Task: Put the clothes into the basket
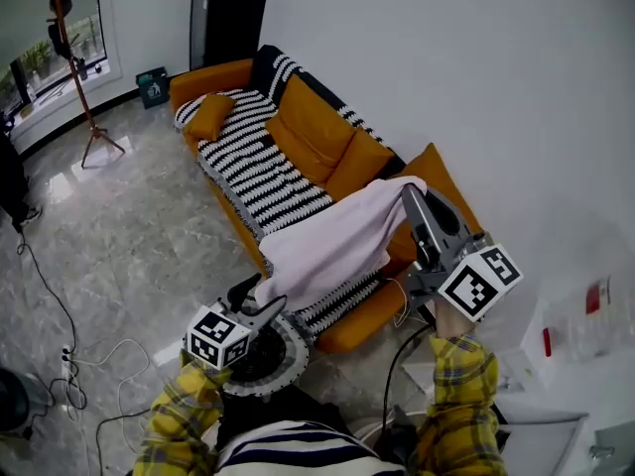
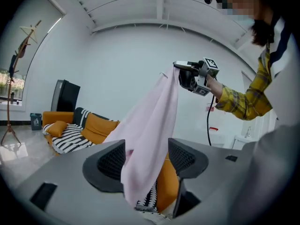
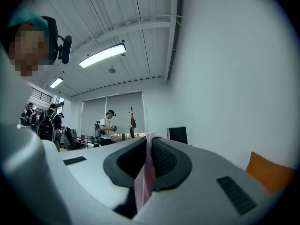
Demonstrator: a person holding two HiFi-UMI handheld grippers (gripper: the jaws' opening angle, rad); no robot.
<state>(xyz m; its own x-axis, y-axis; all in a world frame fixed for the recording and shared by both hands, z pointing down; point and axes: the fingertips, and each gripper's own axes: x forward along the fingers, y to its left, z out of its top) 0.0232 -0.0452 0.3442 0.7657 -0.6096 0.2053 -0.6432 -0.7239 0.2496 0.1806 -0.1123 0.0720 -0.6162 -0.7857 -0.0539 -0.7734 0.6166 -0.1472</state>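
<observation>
Right hand-held gripper (image 3: 149,146), its view shows, clamps garment (image 3: 142,185).

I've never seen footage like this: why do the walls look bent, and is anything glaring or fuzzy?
Head view: a wide lens bows the sofa; window glare on the floor, top left. Left gripper view: dark round border, curved ceiling lines, cloth sharp. Right gripper view: lamp blown out, nearest cloth soft.

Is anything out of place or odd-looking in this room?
Only the pink cloth: pinched by the raised right gripper, it hangs slanted in mid-air by the sofa instead of lying in the basket.
</observation>
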